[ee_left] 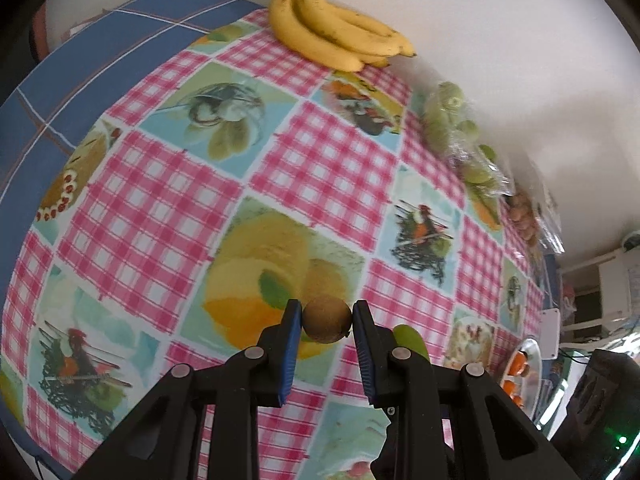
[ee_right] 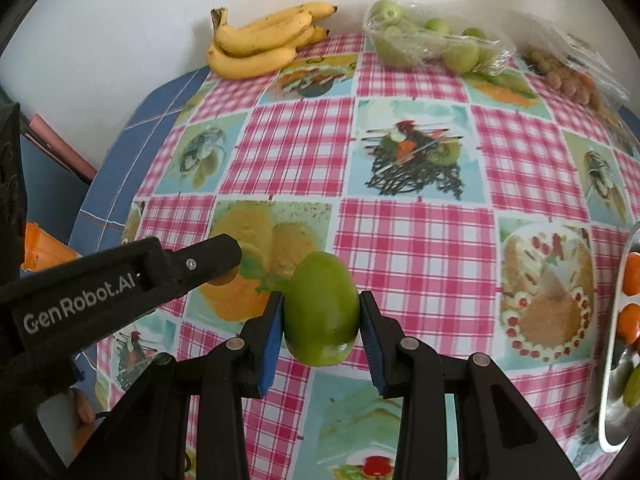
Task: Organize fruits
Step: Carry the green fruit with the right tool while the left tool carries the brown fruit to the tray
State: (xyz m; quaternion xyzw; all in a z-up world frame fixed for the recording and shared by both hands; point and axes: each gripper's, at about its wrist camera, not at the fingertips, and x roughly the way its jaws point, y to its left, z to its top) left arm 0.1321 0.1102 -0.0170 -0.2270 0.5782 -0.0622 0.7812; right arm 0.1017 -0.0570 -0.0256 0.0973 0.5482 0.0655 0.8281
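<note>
- Fruit held in both tongs: the left tongs [ee_left: 327, 316] are clenched on a small round brown fruit [ee_left: 327, 319], its skin dull and rough, a kiwi by its look, pinched between the blue pads above the table [ee_left: 180, 184].
- The right tongs [ee_right: 321, 312] grasp a green oval fruit [ee_right: 321, 308], smooth and glossy, with a pale spot near its lower end; both blue pads press its sides.
- The left wrist view shows the green fruit just beside the brown one, to its right.
- The table carries a pink-checked cloth with printed food pictures.
- A bunch of yellow bananas [ee_right: 260, 42], flecked with brown, lies at the far edge against the white wall.
- Along the same far edge, further right, a clear plastic bag of small green fruits [ee_right: 432, 42] lies, and beyond it another bag of small brown ones [ee_right: 568, 68].
- At the right edge stands a shiny metal tray [ee_right: 612, 360] holding orange fruits [ee_right: 632, 274] and a green one.
</note>
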